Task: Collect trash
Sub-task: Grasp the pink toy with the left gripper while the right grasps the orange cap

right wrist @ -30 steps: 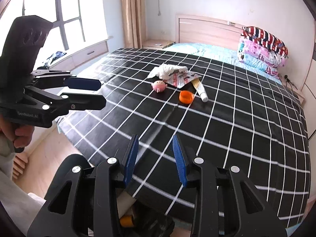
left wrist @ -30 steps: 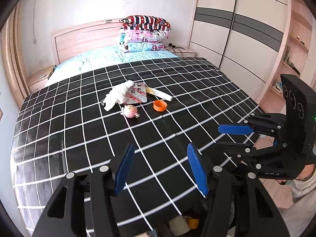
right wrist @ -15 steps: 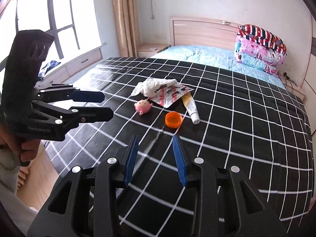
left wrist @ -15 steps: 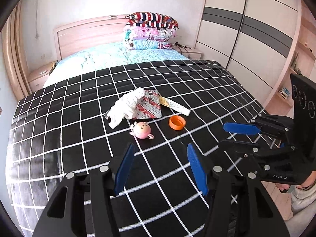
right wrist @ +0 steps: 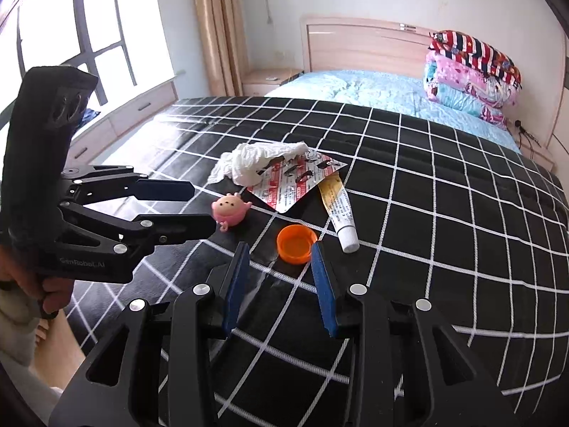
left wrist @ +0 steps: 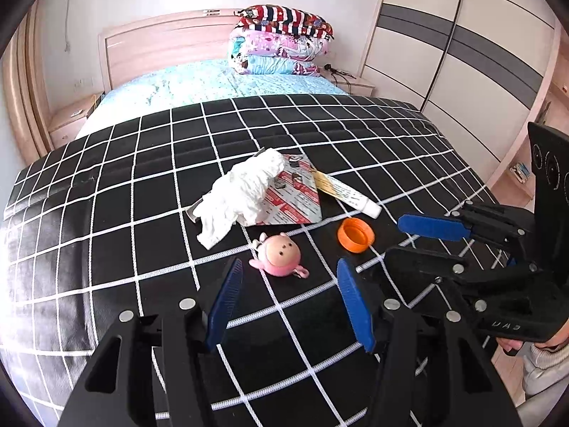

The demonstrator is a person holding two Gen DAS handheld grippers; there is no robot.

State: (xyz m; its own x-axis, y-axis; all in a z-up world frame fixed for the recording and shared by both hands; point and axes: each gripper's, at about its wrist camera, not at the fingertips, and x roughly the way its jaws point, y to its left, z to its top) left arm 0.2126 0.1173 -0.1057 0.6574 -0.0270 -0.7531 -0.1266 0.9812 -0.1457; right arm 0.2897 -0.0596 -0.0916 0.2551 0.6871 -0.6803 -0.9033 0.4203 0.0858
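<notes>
On the black checked bedspread [left wrist: 106, 220] lie a crumpled white tissue [left wrist: 245, 192], a red-and-white wrapper [left wrist: 295, 195], a white tube [left wrist: 346, 194], an orange cap [left wrist: 355, 235] and a pink pig toy [left wrist: 281, 254]. My left gripper [left wrist: 290, 293] is open, just short of the pig toy. My right gripper [right wrist: 281, 274] is open, its tips on either side of the orange cap [right wrist: 297, 243], just short of it. The right wrist view also shows the tissue [right wrist: 256, 162], wrapper [right wrist: 297, 181], tube [right wrist: 339, 213] and pig toy [right wrist: 229, 210].
Folded quilts [left wrist: 281, 41] are stacked at the wooden headboard [left wrist: 163, 46]. A wardrobe [left wrist: 462, 53] stands at the right. A window [right wrist: 71, 35] and curtain [right wrist: 217, 28] are on the left side. Nightstands flank the bed.
Both grippers have moved forward over the bed toward the cluster of items, which now looks much closer. Both stay open and empty.
</notes>
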